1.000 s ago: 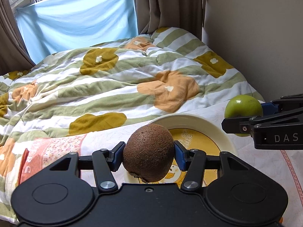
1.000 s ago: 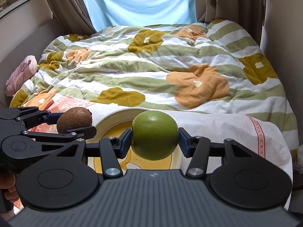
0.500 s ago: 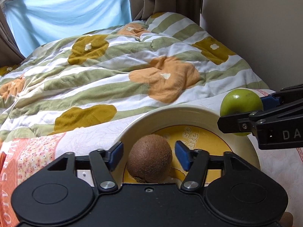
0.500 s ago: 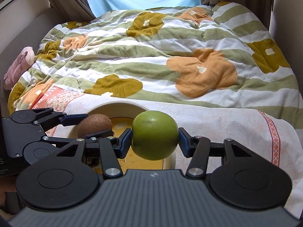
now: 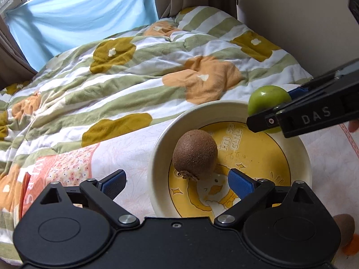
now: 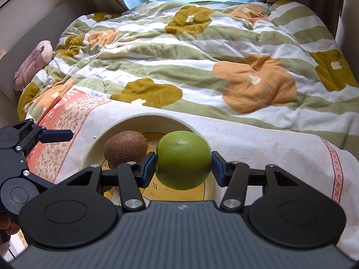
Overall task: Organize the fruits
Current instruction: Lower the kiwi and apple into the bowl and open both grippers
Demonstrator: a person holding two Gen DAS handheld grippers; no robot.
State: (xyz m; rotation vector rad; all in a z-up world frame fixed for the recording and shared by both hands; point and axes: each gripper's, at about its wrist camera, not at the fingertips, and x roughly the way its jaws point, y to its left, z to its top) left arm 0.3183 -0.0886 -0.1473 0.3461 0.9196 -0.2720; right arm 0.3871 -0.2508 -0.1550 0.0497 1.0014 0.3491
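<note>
Kiwi (image 5: 194, 153) lies in the yellow-centred plate (image 5: 300, 148), on the left half, stem end toward the left wrist camera. Left gripper (image 5: 176, 182) fingers spread wide, one blue pad (image 5: 239, 182) over the plate floor, the other off the rim over the floral cloth (image 5: 67, 168); neither touches the fruit. Right gripper (image 6: 184, 164) fingers pinched on the green apple (image 6: 184, 160) across its widest girth, apple hanging over the right part of the plate, just beside the kiwi; whether it touches the plate cannot be told. Plate sits on the cloth at the foot of the striped duvet (image 6: 202, 56) on the bed. Judged handling: apple firm, smooth-skinned, somewhat slippery, so the mid-girth hold suits it. Kiwi softer, fuzzy, bruises under hard squeeze; take across the short axis, lightly. Both round and may roll on a plate set on soft bedding. Another brownish fruit (image 5: 344, 225) shows at the lower right edge of the left view.
</note>
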